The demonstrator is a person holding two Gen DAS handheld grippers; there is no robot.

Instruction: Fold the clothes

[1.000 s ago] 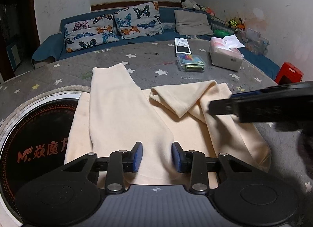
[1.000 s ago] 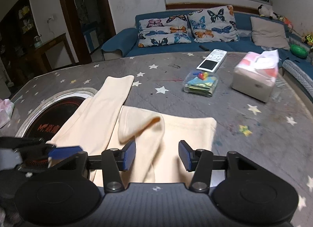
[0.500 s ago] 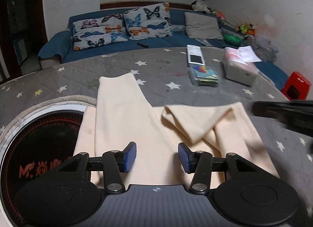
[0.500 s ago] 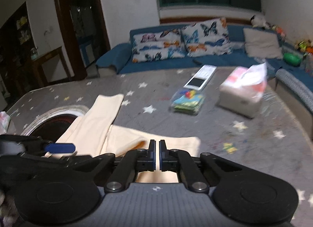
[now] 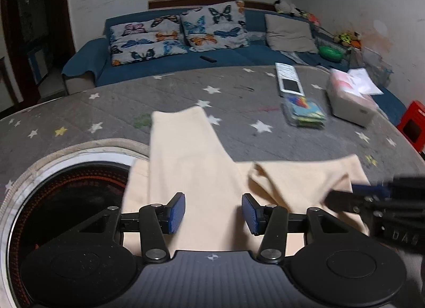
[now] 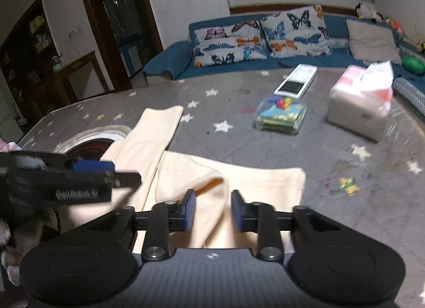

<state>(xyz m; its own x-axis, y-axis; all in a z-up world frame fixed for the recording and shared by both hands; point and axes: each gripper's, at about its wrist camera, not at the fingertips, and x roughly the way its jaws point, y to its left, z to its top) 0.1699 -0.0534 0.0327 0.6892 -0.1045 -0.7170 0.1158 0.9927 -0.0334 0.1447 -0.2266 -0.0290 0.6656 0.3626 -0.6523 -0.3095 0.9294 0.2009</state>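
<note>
Grey table [image 5: 239,100] holds cream garment [image 5: 186,164], leg running toward sofa [image 5: 239,55]; left gripper [image 5: 213,213], right gripper [image 6: 213,211]: jaws released.

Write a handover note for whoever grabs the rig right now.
Left claw: open and empty over the cloth; its jaws have just been opening.
Right claw: open, with a loose fold at its gap, not gripped.
Cloth: on the table, one long part flat, the right part turned over in a rumpled flap.
Done: partly folded.
Left: grip the flap, finish the fold and flatten it.
</note>
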